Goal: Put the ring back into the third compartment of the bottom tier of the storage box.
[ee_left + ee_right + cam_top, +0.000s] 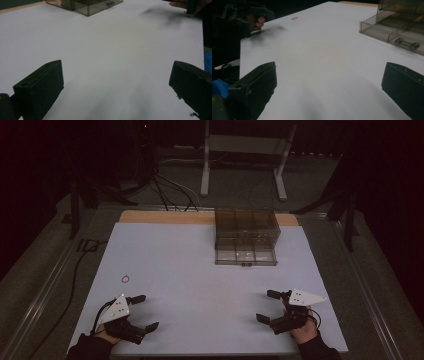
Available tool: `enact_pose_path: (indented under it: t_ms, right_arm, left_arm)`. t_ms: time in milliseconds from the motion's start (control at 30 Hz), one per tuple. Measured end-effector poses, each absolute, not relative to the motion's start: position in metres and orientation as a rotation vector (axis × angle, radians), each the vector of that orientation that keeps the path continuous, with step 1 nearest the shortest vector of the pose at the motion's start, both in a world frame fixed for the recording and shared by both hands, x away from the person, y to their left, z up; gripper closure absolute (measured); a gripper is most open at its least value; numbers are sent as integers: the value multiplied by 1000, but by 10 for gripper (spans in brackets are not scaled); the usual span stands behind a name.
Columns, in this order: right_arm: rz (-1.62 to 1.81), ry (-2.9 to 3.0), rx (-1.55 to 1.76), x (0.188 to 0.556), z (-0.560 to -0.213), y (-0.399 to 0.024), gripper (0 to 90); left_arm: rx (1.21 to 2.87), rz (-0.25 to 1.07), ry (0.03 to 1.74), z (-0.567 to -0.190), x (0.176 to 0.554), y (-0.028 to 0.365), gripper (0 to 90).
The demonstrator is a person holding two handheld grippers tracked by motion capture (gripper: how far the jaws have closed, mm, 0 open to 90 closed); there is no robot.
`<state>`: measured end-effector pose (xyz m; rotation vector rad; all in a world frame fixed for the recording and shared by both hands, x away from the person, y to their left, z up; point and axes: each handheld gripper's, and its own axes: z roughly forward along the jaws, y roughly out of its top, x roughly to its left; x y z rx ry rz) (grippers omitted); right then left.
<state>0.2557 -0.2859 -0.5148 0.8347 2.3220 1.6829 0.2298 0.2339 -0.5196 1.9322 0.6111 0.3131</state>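
My left claw and right claw both gape wide, empty, at the frame's bottom. The dim box sits upper center; the small ring, perhaps a band, left.

The table top looks smooth, matt and white with a bare wood strip at its far edge, the drawer box is glossy, smoke-tinted clear plastic, and both grippers' jaws look matt black plastic.
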Motion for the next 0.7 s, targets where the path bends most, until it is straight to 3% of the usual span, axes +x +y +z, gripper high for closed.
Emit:
enact_pose_path:
  t_ms: [700]
  right_arm:
    - [1704, 2325, 853, 257, -513, -286, 0]
  left_arm:
    - [2008, 240, 542, -517, 231, 224, 5]
